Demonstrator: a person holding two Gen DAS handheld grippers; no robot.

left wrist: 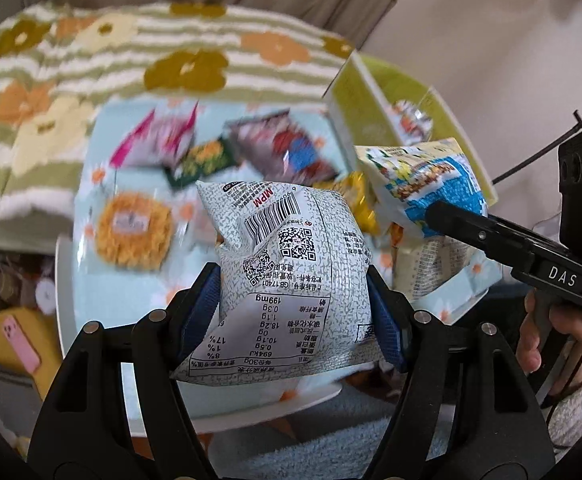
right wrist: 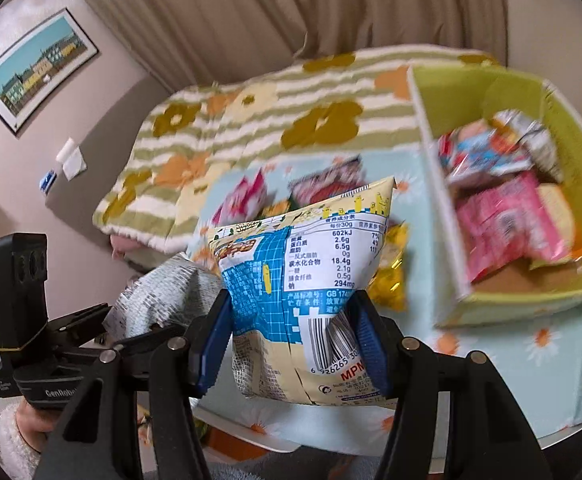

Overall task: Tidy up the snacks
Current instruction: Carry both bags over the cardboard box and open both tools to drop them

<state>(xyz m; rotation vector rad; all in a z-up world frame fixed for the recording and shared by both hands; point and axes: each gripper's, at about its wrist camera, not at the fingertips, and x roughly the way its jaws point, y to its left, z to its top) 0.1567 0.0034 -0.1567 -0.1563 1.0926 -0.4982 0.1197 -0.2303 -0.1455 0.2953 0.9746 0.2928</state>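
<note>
My left gripper (left wrist: 293, 280) is shut on a grey speckled snack bag (left wrist: 287, 248), its blue pads pressing in both sides, and the bag hangs above the table. My right gripper (right wrist: 291, 300) is shut on a blue and yellow snack bag (right wrist: 303, 248), also lifted off the table. The two bags hang side by side: the blue bag (left wrist: 423, 176) shows at the right of the left wrist view, the grey bag (right wrist: 163, 292) at the left of the right wrist view. A green box (right wrist: 431, 152) with several packets inside stands at the table's right end.
On the light blue flowered tablecloth (right wrist: 531, 352) lie loose snacks: a pink packet (left wrist: 155, 136), a round yellow pack (left wrist: 133, 226), a red and blue packet (left wrist: 287, 144) and a yellow packet (right wrist: 391, 276). Behind is a striped flowered blanket (left wrist: 131, 48). A pink phone (left wrist: 21, 344) lies low left.
</note>
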